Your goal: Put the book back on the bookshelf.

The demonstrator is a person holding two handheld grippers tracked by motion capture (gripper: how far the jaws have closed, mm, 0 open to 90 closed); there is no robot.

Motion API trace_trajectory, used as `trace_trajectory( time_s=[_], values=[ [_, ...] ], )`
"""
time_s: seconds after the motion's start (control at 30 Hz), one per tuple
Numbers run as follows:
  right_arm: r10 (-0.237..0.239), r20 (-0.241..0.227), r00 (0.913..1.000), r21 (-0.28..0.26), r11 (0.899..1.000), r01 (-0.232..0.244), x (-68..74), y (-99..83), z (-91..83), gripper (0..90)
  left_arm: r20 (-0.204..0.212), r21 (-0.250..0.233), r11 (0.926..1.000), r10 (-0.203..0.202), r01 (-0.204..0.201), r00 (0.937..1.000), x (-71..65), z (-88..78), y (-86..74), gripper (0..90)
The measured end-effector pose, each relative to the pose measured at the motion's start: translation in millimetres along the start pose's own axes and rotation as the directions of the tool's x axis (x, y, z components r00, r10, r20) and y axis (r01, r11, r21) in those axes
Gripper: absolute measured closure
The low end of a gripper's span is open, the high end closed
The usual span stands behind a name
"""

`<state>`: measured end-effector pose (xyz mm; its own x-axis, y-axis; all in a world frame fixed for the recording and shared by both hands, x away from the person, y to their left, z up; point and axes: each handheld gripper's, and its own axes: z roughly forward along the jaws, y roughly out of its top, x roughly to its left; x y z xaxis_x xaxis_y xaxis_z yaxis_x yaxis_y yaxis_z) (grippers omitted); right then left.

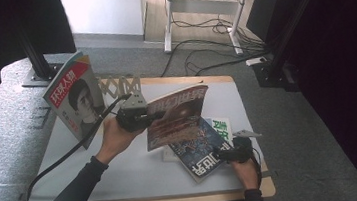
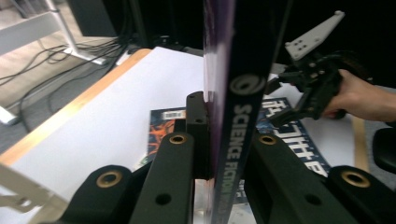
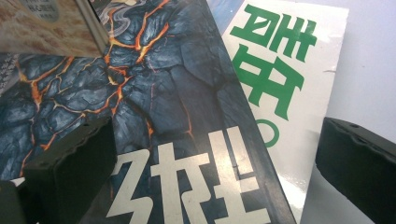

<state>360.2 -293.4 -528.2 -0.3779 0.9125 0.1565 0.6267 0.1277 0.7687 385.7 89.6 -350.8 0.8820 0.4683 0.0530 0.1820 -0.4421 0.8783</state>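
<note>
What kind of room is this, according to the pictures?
Probably an office or lab set up for recording: a white-legged desk with loose black cables on grey carpet behind, and black metal frame posts around the white-topped wooden table.

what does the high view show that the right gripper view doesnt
High view alone: the red-covered magazine propped at the table's far left, the wooden rack behind it, the left claw shut on the edge of a raised magazine, and both hands.

Right gripper view alone: close detail of the lava-crack cover and the green characters on the white magazine, with the right claw open over them.

Both: the dark magazine lying on the white one.
</note>
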Motion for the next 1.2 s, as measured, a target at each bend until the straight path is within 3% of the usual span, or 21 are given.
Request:
trace_trajectory(
  time_s=[0.1, 0.4, 0.53, 0.77, 1.0, 1.2],
  values=[
    [0.008, -0.002, 1.0, -0.005, 1.0, -0.008, -0.4, -1.2, 0.0, 0.0, 0.013, 0.001, 0.9995, -0.03, 0.03, 0.9995, 4.3, -3.3, 4.6, 83.9],
    [0.015, -0.008, 0.9998, -0.014, 1.0, -0.016, -1.2, -2.9, 0.1, 0.0, 0.002, 0.007, 0.9994, -0.033, 0.033, 0.9994, 6.2, -12.7, 13.2, 83.9],
    [0.049, -0.024, 0.9985, -0.02, 0.999, -0.05, -4.0, -5.0, 1.1, 0.0, -0.004, 0.021, 0.999, -0.039, 0.039, 0.9992, 8.8, -18.9, 15.9, 84.0],
    [0.062, -0.036, 0.9974, -0.021, 0.998, -0.062, -5.8, -5.9, 1.6, 0.0, -0.05, 0.033, 0.9985, -0.043, 0.044, 0.9979, 14.5, -37.8, 21.2, 84.0],
    [0.062, -0.038, 0.9973, -0.021, 0.998, -0.063, -5.9, -6.1, 1.7, 0.0, -0.081, 0.014, 0.998, -0.06, 0.061, 0.9949, 20.9, -61.7, 26.6, 84.1],
    [0.072, -0.04, 0.9966, -0.017, 0.997, -0.073, -6.4, -6.2, 1.6, 0.0, -0.118, 0.022, 0.9983, -0.052, 0.055, 0.9917, 23.0, -77.9, 28.8, 84.1]
  ],
)
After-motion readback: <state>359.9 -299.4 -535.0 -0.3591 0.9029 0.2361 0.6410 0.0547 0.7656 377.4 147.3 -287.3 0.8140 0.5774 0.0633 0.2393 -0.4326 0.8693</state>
